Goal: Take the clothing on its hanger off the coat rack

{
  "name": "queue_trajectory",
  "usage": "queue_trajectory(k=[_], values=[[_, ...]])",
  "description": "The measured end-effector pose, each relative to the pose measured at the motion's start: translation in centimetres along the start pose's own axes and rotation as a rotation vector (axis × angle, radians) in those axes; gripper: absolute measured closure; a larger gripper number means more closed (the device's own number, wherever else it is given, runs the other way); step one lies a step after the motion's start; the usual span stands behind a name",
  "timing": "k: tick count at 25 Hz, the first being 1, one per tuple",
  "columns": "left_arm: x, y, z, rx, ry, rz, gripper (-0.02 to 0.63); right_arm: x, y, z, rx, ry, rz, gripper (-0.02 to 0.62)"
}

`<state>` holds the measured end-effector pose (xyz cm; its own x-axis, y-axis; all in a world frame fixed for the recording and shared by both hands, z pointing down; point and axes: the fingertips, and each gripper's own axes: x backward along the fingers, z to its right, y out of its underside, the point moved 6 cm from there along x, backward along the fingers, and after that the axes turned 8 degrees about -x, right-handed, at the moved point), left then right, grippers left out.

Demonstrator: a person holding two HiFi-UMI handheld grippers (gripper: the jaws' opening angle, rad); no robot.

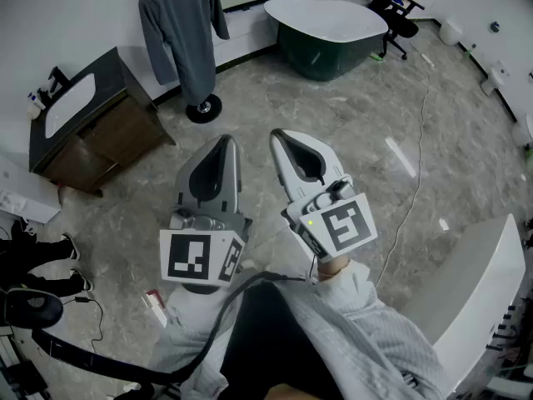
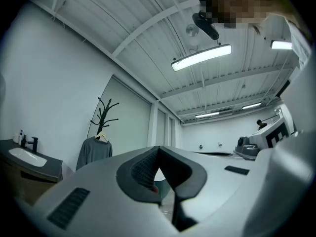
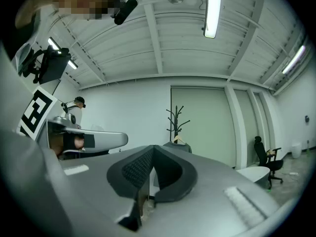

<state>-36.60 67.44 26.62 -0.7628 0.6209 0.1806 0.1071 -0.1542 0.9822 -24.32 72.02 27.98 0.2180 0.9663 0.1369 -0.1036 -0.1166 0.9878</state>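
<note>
both hand-held grippers are held side by side in front of the person, well apart from the coat rack and pointing toward it. the left hand-held gripper (image 1: 224, 142) has its jaws pressed together with nothing between them, and its own view shows the dark pads meeting at the tips. the right hand-held gripper (image 1: 281, 137) is likewise closed and empty, its pads touching. the grey sweater (image 1: 181, 28) hangs on a pale hanger (image 2: 102, 137) from the black coat rack (image 2: 104, 113), whose round base (image 1: 203, 108) stands on the grey marble floor (image 1: 350, 132) close to the far wall. the sweater hangs straight down with its sleeves loose at its sides and its hem just above the base. left of the rack, against the wall, is a dark vanity counter (image 1: 108, 132) with a white basin (image 1: 68, 107) set in its top and a black tap (image 2: 32, 143) at the basin's back edge. right of the rack stands a dark green bathtub (image 1: 329, 52) with a white rim, and beyond it a black office chair (image 1: 401, 19). a thin cable (image 1: 414, 192) trails across the floor at the right
</note>
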Motion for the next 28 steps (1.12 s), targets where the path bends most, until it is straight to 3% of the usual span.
queue_trajectory(k=[9,17,23,28], values=[[-0.4,-0.1,0.4,-0.004,-0.006,-0.003,0.603,0.2,-0.3,0.3,-0.013,-0.009,0.01,0.594],[-2.4,1.2,3.8,-0.006,0.003,-0.008,0.603,2.6,0.4,3.4,-0.018,-0.007,0.006,0.594],[-6.9,3.6,3.6,0.004,0.014,-0.036,0.603,0.8,2.1,7.6,-0.04,0.018,-0.017,0.594],[-14.1,5.8,0.8,-0.007,0.013,-0.047,0.603,-4.8,3.6,13.2,-0.053,0.022,-0.022,0.594]])
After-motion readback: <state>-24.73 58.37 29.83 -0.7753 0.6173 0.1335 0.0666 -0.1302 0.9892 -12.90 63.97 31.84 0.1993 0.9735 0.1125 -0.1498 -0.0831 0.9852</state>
